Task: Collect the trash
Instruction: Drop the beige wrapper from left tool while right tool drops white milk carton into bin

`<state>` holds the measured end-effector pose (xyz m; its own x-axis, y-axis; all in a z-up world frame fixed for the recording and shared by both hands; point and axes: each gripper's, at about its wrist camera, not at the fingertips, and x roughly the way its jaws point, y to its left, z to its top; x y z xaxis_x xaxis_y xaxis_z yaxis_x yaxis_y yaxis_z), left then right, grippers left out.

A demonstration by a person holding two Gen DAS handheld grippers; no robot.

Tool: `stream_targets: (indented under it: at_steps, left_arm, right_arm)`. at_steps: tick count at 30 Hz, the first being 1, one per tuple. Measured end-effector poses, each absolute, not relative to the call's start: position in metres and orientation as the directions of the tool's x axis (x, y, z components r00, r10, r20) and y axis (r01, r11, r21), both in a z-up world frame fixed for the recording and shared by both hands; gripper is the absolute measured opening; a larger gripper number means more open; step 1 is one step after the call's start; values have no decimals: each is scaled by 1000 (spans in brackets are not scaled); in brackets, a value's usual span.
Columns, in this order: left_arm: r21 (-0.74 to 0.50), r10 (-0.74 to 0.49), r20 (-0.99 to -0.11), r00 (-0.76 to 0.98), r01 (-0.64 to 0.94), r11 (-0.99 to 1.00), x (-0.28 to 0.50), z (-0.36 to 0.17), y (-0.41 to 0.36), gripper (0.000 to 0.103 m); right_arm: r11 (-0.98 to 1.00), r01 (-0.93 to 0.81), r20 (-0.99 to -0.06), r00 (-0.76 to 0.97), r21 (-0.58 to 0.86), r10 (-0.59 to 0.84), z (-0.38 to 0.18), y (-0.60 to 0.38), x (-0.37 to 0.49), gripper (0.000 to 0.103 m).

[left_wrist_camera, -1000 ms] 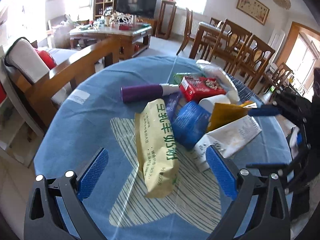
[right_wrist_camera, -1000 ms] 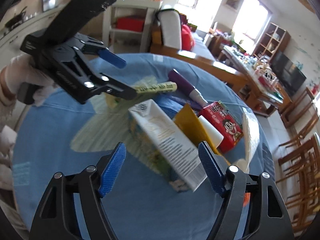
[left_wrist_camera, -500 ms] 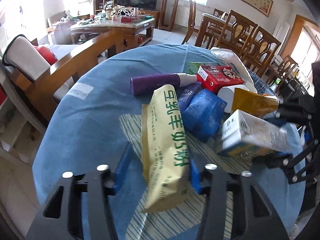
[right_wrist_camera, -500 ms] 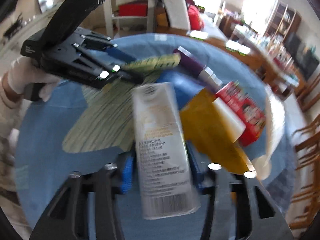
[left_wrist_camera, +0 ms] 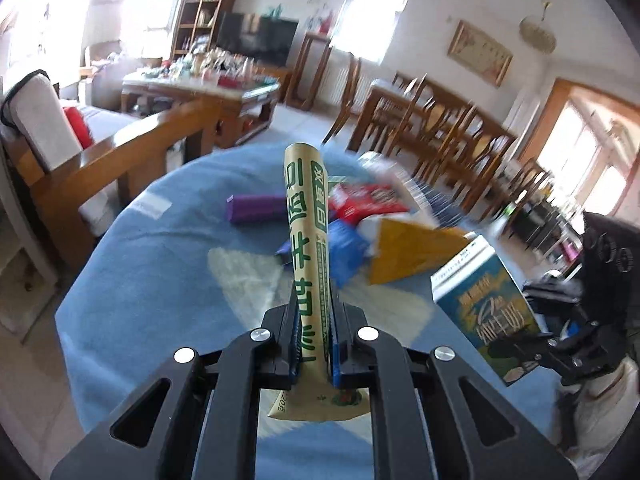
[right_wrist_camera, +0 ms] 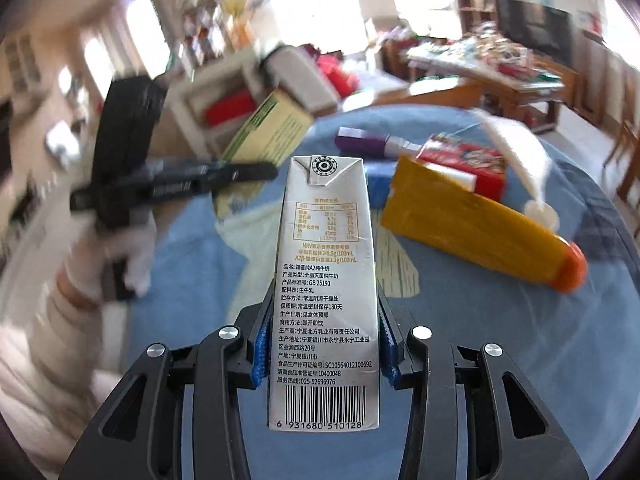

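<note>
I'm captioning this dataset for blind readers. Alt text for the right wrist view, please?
The right gripper clamps a silver milk carton above a blue tablecloth strewn with packaging; at left, the left gripper holds a yellow-green packet.

A yellow bag (left_wrist_camera: 310, 240) with green writing is squeezed thin and sticks up off the table. A silver milk carton (right_wrist_camera: 326, 280) is lifted up too, its barcode end nearest. On the blue cloth lie a purple tube (right_wrist_camera: 362, 145), a red box (right_wrist_camera: 468, 162), and an orange-yellow pouch (right_wrist_camera: 476, 224).
</note>
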<state>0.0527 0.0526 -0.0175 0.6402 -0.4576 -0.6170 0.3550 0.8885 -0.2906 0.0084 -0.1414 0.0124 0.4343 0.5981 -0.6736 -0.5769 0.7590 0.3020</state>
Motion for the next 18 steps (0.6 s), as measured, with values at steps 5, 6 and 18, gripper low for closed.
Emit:
stream_targets:
  at_steps: [5, 6, 18]
  left_arm:
    - [-280, -484, -543, 686, 396, 875, 25, 6, 31, 12]
    - [-271, -485, -526, 698, 403, 874, 19, 11, 26, 12]
    - [-191, -582, -444, 681, 562, 805, -25, 40, -87, 13]
  right_arm:
    - [782, -508, -560, 552, 361, 617, 36, -182, -25, 42]
    - [790, -497, -542, 577, 360, 610, 41, -190, -31, 42]
    - [867, -334, -368, 804, 371, 467, 83, -307, -101, 42]
